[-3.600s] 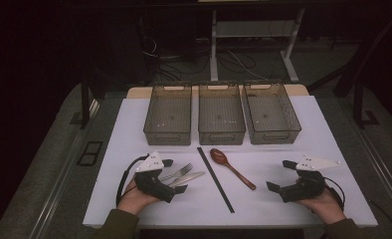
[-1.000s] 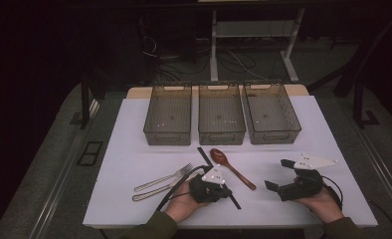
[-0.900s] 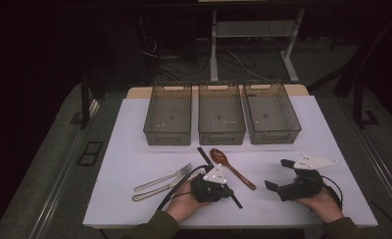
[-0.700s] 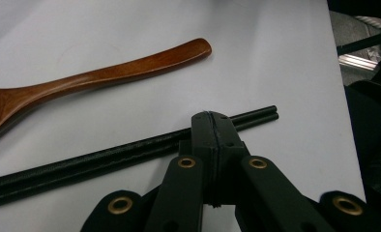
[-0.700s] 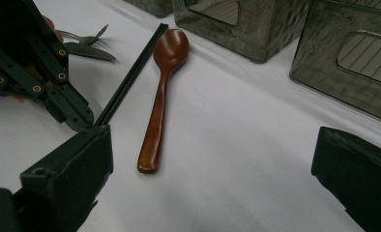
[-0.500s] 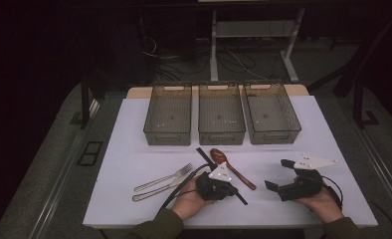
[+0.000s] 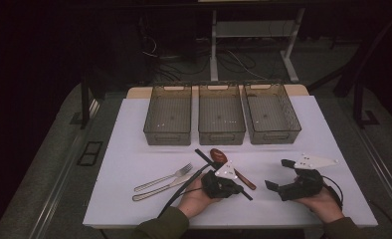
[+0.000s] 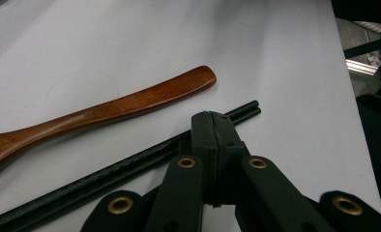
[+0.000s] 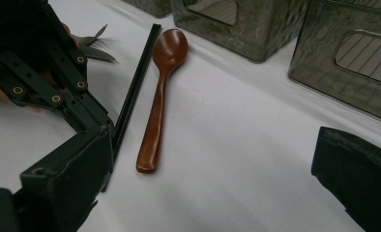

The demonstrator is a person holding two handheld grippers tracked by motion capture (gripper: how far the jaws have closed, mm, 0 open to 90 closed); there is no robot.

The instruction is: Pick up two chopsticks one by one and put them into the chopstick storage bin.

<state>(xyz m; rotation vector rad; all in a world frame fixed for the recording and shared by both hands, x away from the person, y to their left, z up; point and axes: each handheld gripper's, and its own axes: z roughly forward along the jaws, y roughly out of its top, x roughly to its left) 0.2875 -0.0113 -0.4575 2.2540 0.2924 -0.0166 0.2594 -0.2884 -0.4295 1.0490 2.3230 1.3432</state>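
- The white table (image 7: 134,149) carries everything; 3 clear bins (image 7: 221,113) stand side by side along its far part.
- The left gripper (image 7: 232,188) sits near the table's middle front, over the black chopsticks (image 7: 200,154). In the left gripper view its jaws are pressed together, clenched on the pair of chopsticks (image 8: 106,176) close to their near end.
- The right gripper (image 7: 278,177) rests in the person's hand at the right front, well apart from the chopsticks. In the right gripper view its 2 jaws stand wide apart with nothing between them.
- The chopsticks (image 9: 135,87) lie diagonally, their far tip pointing toward the middle bin.
- The wooden spoon (image 9: 159,92) lies just beside the chopsticks on their right, bowl toward the bins, handle toward the person.
- A metal fork (image 7: 165,176) and a metal knife (image 7: 159,188) lie side by side left of the left gripper, near its cable.
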